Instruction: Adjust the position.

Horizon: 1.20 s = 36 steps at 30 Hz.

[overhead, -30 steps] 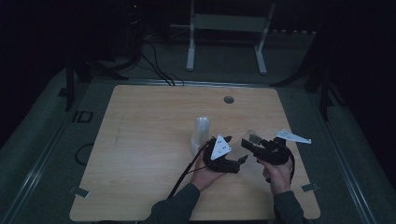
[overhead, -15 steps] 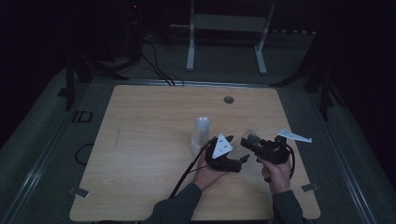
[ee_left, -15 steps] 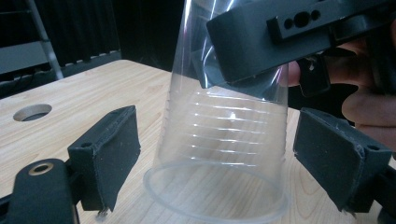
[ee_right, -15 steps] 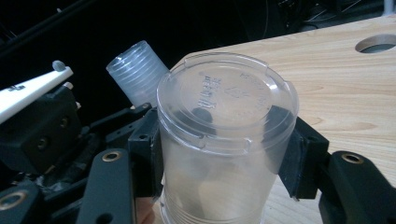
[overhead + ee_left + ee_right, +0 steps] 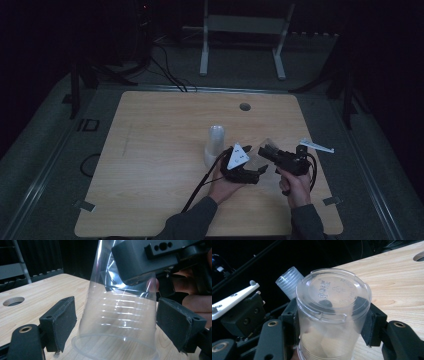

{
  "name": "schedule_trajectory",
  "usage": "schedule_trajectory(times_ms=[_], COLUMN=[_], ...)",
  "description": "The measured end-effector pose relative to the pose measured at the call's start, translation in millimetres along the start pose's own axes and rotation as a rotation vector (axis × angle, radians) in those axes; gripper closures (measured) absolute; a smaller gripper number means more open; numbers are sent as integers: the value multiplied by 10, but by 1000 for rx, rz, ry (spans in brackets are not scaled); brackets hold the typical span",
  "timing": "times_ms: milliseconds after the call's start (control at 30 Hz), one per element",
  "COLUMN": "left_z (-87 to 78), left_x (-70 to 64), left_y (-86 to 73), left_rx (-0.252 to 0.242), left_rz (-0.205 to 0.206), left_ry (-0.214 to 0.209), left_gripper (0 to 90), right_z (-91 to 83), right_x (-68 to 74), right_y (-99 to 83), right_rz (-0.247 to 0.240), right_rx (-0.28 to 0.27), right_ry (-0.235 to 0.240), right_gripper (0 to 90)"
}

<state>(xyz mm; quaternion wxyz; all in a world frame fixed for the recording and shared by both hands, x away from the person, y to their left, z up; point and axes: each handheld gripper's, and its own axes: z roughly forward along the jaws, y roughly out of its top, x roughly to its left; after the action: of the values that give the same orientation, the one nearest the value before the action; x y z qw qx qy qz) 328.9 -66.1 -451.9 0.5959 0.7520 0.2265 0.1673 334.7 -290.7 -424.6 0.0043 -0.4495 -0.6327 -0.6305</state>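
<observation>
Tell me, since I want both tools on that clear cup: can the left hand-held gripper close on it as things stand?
Probably yes. The clear cup already sits between the left hand-held gripper's open jaws, with gaps on both sides, while the right hand-held gripper clamps its base end.

Cup (image 5: pixel 117 315): clear, ribbed. Stack (image 5: pixel 215 145): translucent white. Pads (image 5: pixel 62 320): black. Plate (image 5: pixel 237 156): white. Table (image 5: pixel 160 150): light wood grain.
</observation>
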Motion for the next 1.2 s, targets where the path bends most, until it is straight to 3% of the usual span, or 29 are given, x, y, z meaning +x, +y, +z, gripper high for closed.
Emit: schedule_trajectory(times_ms=[633, 967, 1200], left_z=[21, 15, 0], left_x=[-14, -27, 5], left_y=[-15, -15, -8], left_rx=[6, 15, 20], left_rz=[0, 14, 12], left_ry=[5, 0, 12], left_gripper=[259, 285, 287], right_z=[-1, -17, -57], right_x=[-23, -16, -18], right_y=[-8, -1, -6], right_rz=[31, 5, -7], right_rx=[1, 12, 19], right_ry=[33, 6, 0], right_gripper=[419, 324, 314])
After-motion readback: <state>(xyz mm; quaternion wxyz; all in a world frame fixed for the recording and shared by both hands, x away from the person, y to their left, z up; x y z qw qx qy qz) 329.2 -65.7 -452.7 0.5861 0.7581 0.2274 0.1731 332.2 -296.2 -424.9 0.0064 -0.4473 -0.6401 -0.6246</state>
